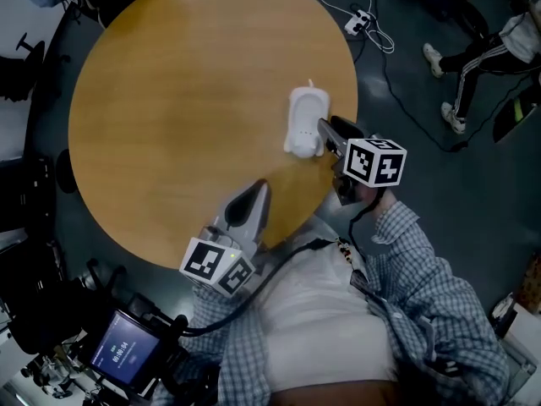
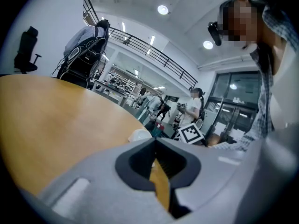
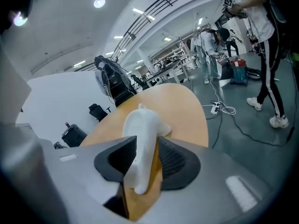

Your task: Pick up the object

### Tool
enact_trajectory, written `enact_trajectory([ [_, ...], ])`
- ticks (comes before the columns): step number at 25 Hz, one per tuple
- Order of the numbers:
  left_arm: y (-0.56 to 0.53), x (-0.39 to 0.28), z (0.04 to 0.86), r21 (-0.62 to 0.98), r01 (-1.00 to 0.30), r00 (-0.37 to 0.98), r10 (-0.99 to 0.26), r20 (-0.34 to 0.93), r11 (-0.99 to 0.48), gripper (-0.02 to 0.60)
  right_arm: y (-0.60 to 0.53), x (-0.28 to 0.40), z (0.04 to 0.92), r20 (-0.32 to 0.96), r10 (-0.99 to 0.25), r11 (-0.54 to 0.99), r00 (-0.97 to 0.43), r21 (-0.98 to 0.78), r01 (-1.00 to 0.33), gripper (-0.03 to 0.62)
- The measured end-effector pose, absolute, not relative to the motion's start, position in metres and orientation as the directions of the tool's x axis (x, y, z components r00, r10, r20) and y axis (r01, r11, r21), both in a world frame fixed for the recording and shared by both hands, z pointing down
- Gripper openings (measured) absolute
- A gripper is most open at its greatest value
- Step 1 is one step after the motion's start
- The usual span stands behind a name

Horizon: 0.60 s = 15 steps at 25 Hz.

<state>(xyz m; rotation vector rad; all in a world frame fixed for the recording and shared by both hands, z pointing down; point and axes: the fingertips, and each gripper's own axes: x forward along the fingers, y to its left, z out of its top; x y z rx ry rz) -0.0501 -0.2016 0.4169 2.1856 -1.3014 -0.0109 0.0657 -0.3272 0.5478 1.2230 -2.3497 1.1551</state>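
Note:
A white moulded object [image 1: 306,121] lies on the round wooden table [image 1: 169,100] near its right edge. My right gripper [image 1: 325,135] reaches it from the near right. In the right gripper view the object [image 3: 142,139] stands between the jaws of the right gripper [image 3: 145,146]; it leans on the left pad and a strip of table shows before the right pad, so the jaws are open. My left gripper [image 1: 258,191] rests over the table's near edge, jaws together and empty. From the left gripper [image 2: 155,146] the object [image 2: 140,135] shows small, ahead.
A power strip [image 1: 359,21] with cables lies on the dark floor beyond the table's far right. A person's legs [image 1: 461,74] stand at the right. A device with a lit screen [image 1: 127,353] sits at the lower left. An office chair [image 2: 27,50] stands far left.

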Motion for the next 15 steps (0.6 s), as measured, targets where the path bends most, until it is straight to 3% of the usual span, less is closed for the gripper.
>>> enact_trajectory([
  [10,-0.208,-0.058,0.417,0.492,-0.813,0.486,-0.829,0.276,-0.313,0.003,-0.339,0.050,0.552,0.566,-0.510,0.359,-0.648,-0.544,-0.758,0.148],
  [15,-0.206,-0.066,0.426,0.482,-0.826,0.463,-0.841,0.281,-0.294,0.003,-0.344,0.048,0.547,0.479,-0.565,0.343,-0.671,-0.604,-0.720,0.114],
])
